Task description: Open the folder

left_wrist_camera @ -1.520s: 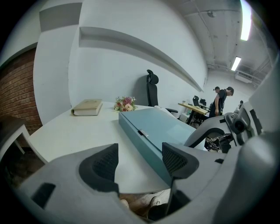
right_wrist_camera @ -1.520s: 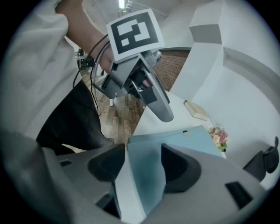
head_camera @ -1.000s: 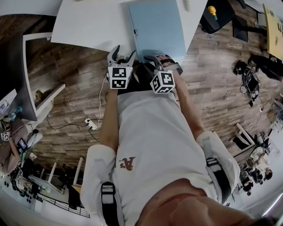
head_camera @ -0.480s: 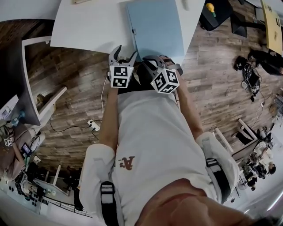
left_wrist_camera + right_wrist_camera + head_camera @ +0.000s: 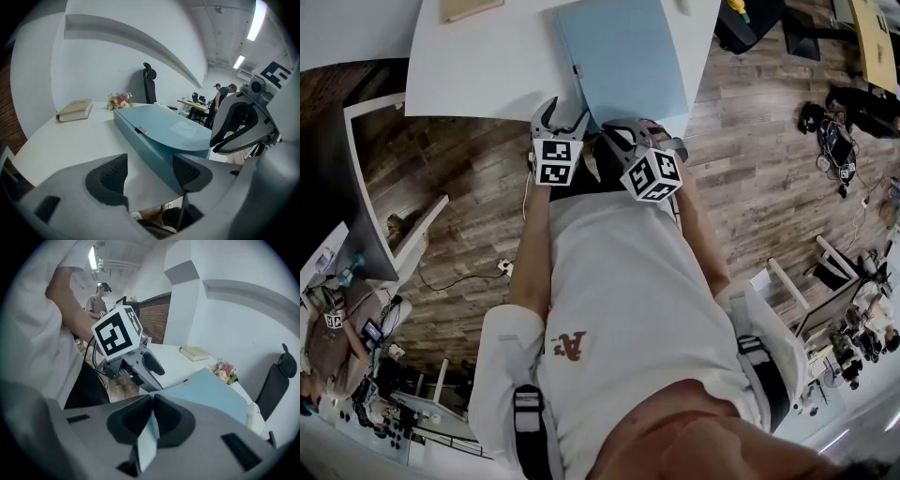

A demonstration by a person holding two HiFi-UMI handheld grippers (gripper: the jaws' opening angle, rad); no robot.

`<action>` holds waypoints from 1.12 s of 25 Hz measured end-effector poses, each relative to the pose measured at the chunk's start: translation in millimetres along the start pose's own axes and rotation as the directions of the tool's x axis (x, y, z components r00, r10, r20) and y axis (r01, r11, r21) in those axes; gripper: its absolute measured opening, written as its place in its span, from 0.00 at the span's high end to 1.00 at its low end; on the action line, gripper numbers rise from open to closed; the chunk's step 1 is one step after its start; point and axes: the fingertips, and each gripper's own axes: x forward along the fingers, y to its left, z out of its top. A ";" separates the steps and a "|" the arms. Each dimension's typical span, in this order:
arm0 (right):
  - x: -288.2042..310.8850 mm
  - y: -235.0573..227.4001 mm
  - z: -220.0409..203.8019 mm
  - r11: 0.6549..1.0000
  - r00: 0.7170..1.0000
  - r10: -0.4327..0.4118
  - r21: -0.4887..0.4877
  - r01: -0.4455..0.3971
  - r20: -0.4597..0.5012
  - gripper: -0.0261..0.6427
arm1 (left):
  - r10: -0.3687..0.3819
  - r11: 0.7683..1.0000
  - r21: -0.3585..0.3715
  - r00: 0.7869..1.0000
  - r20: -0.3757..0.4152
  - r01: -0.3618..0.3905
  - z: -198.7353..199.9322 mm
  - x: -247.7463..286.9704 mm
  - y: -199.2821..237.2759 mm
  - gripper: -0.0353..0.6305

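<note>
A light blue folder (image 5: 623, 56) lies closed on the white table (image 5: 487, 66), its near edge at the table's front. My right gripper (image 5: 639, 127) is at the folder's near right corner. In the right gripper view its jaws (image 5: 151, 401) have just been closing and are shut on the thin edge of the folder cover (image 5: 211, 392). My left gripper (image 5: 562, 114) hovers open at the table edge, just left of the folder's near left corner. Nothing is between its pads (image 5: 110, 176); the folder's side wall (image 5: 154, 147) runs ahead of it.
A tan book (image 5: 469, 7) lies at the table's far left, also seen as the book (image 5: 75, 110). A small flower bunch (image 5: 119, 99) and an office chair (image 5: 150, 84) stand beyond. A black chair (image 5: 750, 28) is right of the table. People stand far off.
The right gripper has rolled and risen slightly at the folder's near corner, and its jaws have closed on the cover's edge. The left gripper has stayed in place.
</note>
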 end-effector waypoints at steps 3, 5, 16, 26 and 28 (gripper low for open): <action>-4.0 -3.2 2.0 1.000 1.000 -0.020 0.018 0.020 0.008 0.93 | -0.007 1.000 0.013 1.000 -0.005 0.007 0.7 0.4 -0.1 0.48; -6.9 -5.6 3.8 0.999 0.999 -0.036 0.030 0.035 0.013 0.93 | -0.009 1.000 0.021 1.000 -0.012 0.009 0.5 0.7 -0.3 0.47; -19.3 -17.6 12.7 0.994 0.995 -0.098 0.058 0.096 0.026 0.94 | -0.005 0.998 0.056 0.999 -0.037 0.008 -2.7 2.4 -1.3 0.47; -32.9 -27.8 16.5 0.988 0.990 -0.135 0.084 0.131 0.045 0.95 | -0.003 0.997 0.072 0.999 -0.053 0.007 -0.8 5.3 -5.9 0.47; -40.2 -30.6 22.3 0.985 0.987 -0.147 0.098 0.139 0.072 0.94 | -0.003 0.997 0.080 0.998 -0.059 0.008 -0.1 7.2 -7.9 0.47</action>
